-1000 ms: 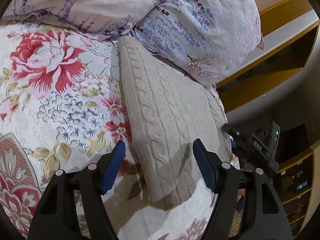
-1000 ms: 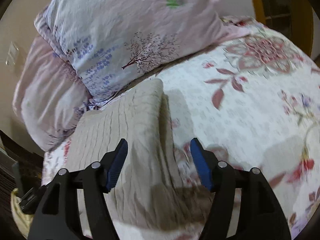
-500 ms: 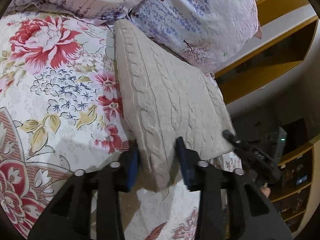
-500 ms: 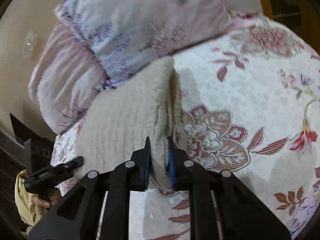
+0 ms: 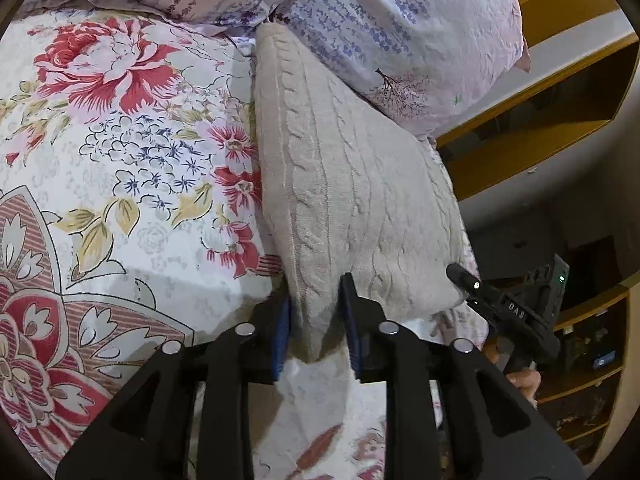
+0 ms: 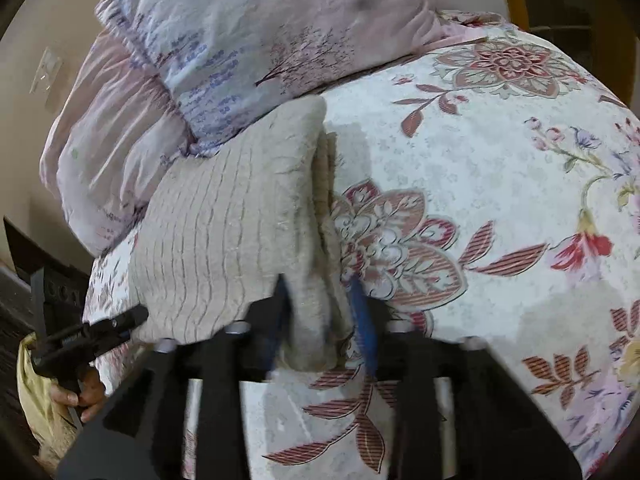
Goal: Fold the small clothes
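Nearest, the left claw (image 5: pixel 314 322) is closed down on the near left corner of the knit (image 5: pixel 352 200), its blue pads squeezing a thick bunch of cloth. The right claw (image 6: pixel 322 320) pinches the near right corner, where 2 or more layers stack at the folded edge; that view is blurred, so how tightly it grips is hard to read.

The knit is a beige cable sweater, already folded into a slab. Its long axis runs from the claws away to the pillows (image 5: pixel 400 32), so each claw has 1 corner of the near short edge. The next move probably carries this edge toward the far end, halving the length.

It lies on a floral bedsheet (image 5: pixel 120 160), soft and yielding, and its far end tucks against the pillows. Right of the bed are wooden shelves (image 5: pixel 560 80).
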Action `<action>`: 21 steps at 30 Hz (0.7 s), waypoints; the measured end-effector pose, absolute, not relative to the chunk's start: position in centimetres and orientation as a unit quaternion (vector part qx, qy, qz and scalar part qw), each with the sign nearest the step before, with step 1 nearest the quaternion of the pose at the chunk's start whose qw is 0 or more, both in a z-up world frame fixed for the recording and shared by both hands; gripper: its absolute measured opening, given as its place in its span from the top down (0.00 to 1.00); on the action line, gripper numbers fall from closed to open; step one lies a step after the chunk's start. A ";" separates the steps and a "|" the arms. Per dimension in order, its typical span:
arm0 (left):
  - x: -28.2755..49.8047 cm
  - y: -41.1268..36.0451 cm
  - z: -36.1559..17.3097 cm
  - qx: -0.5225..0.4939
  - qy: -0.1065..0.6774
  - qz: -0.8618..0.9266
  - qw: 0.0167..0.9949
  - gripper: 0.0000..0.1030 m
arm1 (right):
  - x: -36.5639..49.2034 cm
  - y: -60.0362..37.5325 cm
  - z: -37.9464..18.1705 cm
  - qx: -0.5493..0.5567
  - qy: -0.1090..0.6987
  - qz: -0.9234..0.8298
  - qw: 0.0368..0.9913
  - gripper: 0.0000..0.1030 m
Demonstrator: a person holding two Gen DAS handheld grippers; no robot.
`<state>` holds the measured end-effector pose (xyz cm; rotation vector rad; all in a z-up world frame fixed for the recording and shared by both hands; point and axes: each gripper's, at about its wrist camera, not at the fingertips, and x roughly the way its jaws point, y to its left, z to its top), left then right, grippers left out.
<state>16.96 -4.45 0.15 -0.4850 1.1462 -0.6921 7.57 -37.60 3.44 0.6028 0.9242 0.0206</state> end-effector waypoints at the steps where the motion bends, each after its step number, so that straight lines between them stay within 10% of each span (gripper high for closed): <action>1: 17.3 -4.3 0.5 -0.223 0.527 -0.318 0.756 0.69 | 7.8 -38.1 3.9 0.299 0.429 0.013 0.852 0.51; 3: 18.0 -4.0 1.7 -0.218 0.517 -0.313 0.767 0.44 | 9.1 -39.2 4.5 0.332 0.413 0.021 0.848 0.44; 11: 22.1 -5.8 3.1 -0.166 0.515 -0.261 0.800 0.31 | 16.2 -40.7 2.7 0.378 0.427 0.007 0.821 0.46; 14: 23.0 -6.4 2.5 -0.167 0.519 -0.255 0.799 0.30 | 17.5 -39.6 2.3 0.361 0.430 0.020 0.827 0.90; 21: 23.5 -7.3 2.6 -0.157 0.507 -0.254 0.809 0.28 | 17.6 -38.5 4.0 0.254 0.397 -0.055 0.880 0.93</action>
